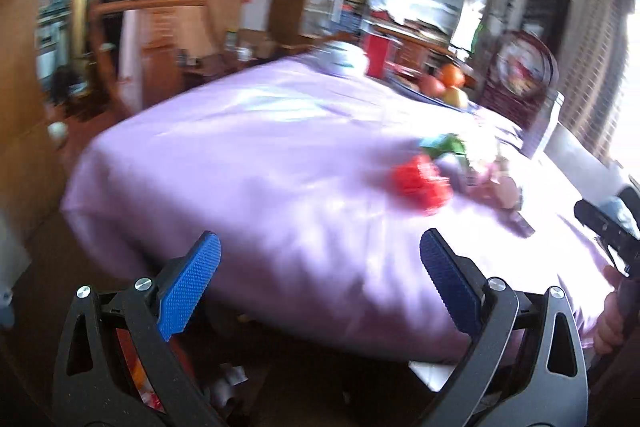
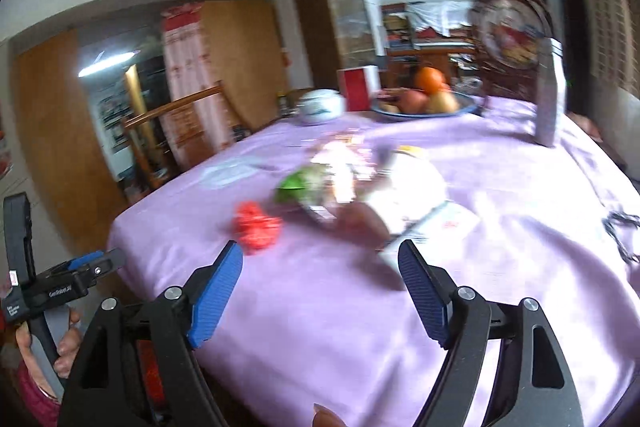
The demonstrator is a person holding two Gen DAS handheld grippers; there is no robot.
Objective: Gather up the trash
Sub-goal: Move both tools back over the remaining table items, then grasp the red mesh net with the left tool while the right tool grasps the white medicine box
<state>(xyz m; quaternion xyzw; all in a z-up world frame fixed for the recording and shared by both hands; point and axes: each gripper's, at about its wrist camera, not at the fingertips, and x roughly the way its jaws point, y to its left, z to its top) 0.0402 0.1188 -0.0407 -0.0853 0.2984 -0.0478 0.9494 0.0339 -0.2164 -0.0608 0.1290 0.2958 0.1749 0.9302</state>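
Trash (image 2: 344, 187) heaped near the middle of the table (image 2: 320, 327), on a lilac cloth: a crumpled red wrapper (image 2: 256, 229) at the near left edge of the heap, a green scrap (image 2: 294, 183) just behind it, shiny clear plastic (image 2: 340, 179) and white paper (image 2: 416, 187) to the right (all blurred, so finer detail unreadable). Seen also from the left wrist view, red wrapper (image 1: 420, 183) foremost. Right gripper (image 2: 320, 297) over the near side of the table, blue pads wide apart, nothing between them, well short of the heap. Left gripper (image 1: 320, 287) at the table's near edge, pads likewise spread with nothing held. Farther back: a fruit bowl (image 2: 424, 107) with an orange on top, a white lidded jar (image 2: 322, 107), a red box (image 2: 356, 89).
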